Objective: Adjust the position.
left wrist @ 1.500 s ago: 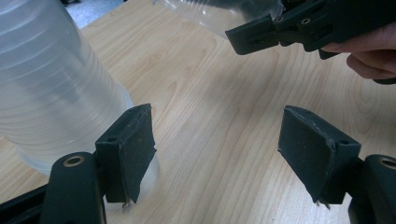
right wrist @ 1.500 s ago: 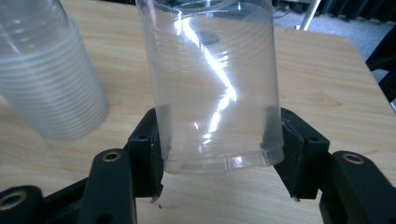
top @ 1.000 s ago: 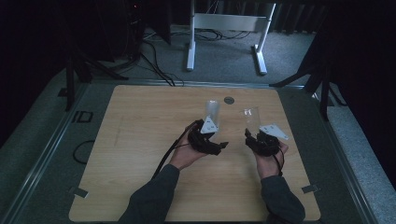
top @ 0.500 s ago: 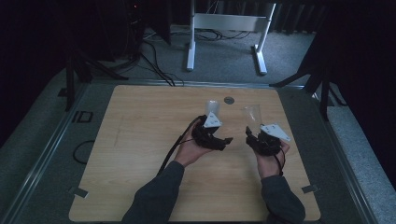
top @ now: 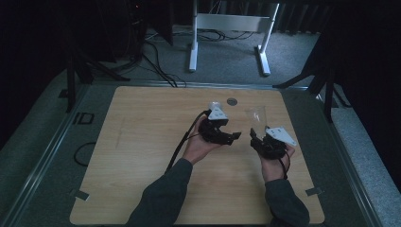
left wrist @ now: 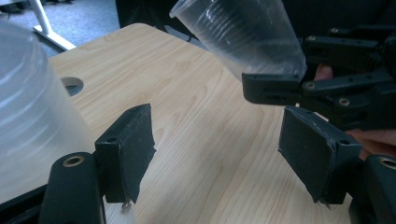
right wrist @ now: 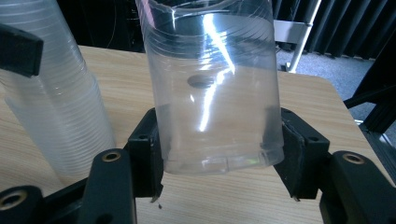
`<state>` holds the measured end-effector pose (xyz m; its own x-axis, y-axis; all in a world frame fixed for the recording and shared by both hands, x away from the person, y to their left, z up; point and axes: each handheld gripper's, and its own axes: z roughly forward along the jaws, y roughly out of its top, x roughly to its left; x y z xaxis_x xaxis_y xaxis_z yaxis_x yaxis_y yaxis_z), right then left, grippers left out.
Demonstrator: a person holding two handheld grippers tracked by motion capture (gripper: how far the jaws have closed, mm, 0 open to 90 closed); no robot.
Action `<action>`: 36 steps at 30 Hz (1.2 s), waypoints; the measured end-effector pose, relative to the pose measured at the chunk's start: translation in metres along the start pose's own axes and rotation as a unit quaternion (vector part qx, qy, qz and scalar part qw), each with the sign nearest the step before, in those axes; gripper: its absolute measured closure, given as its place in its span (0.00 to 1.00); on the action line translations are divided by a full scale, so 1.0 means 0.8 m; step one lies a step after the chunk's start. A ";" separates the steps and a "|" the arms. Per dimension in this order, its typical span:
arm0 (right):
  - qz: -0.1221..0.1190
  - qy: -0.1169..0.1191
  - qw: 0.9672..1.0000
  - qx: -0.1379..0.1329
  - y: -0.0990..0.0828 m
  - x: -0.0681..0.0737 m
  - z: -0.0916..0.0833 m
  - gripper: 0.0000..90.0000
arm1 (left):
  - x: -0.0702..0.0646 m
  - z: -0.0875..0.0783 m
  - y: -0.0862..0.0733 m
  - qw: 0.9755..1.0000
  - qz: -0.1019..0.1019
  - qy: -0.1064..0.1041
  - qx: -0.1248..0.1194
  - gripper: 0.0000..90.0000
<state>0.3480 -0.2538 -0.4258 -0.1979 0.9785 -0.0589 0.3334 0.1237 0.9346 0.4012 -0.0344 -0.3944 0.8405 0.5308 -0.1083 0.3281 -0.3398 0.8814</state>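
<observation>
My right gripper is shut on the base of a clear plastic cup, whose mouth points up and away; in the right gripper view the pads press its lower wall. My left gripper points right toward it, jaws apart over bare wood. The held cup and the right gripper lie just ahead of them. A stack of clear cups rests outside the left jaw, and is visible again in the right gripper view. I cannot tell what supports it.
The wooden table has a round cable hole near its far edge. A cable trails from the left gripper along the forearm. A white frame and loose cables lie on the floor beyond.
The left hand has shifted right and slightly up, bringing its gripper closer to the cup in the right gripper. The right hand has stayed put.
</observation>
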 end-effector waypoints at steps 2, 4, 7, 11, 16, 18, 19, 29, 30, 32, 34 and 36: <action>0.000 0.000 1.000 -0.002 0.000 0.000 -0.001 0.46 | 0.000 0.001 0.002 1.000 0.000 -0.001 -0.001 0.29; 0.001 -0.001 1.000 -0.007 0.000 -0.001 -0.003 0.46 | 0.002 0.004 0.007 1.000 -0.009 -0.007 -0.005 0.29; 0.002 -0.001 1.000 -0.009 0.000 -0.001 -0.004 0.47 | 0.004 0.006 0.010 1.000 -0.016 -0.010 -0.006 0.29; 0.004 -0.001 1.000 -0.014 -0.001 -0.001 -0.007 0.47 | 0.006 0.010 0.016 0.999 -0.029 -0.017 -0.013 0.29; 0.007 0.000 1.000 -0.018 -0.002 0.001 -0.006 0.46 | 0.008 0.016 0.022 0.999 -0.040 -0.016 -0.025 0.28; 0.008 0.001 1.000 -0.017 -0.002 0.001 -0.006 0.46 | 0.008 0.018 0.022 0.998 -0.045 -0.018 -0.027 0.28; 0.007 0.001 1.000 -0.018 -0.002 0.002 -0.006 0.46 | 0.008 0.021 0.022 0.998 -0.050 -0.021 -0.028 0.28; -0.003 0.000 1.000 -0.029 -0.006 0.009 -0.009 0.46 | 0.000 0.032 0.032 0.997 -0.057 -0.032 -0.032 0.24; -0.004 0.000 1.000 -0.030 -0.006 0.009 -0.009 0.46 | -0.001 0.033 0.033 0.997 -0.058 -0.034 -0.034 0.23; -0.004 0.001 0.999 -0.032 -0.006 0.010 -0.009 0.46 | -0.002 0.035 0.035 0.997 -0.060 -0.037 -0.036 0.23; -0.003 0.001 0.999 -0.035 -0.006 0.011 -0.010 0.46 | -0.005 0.037 0.037 0.996 -0.064 -0.043 -0.040 0.22; -0.002 0.000 0.999 -0.039 -0.007 0.011 -0.010 0.46 | -0.006 0.038 0.037 0.996 -0.067 -0.043 -0.045 0.22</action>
<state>0.3371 -0.2471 -0.4284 -0.1990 0.9780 -0.0619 0.2605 0.1137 0.9587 0.4201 -0.0707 -0.3817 0.8265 0.4975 -0.2635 0.4036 -0.1973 0.8934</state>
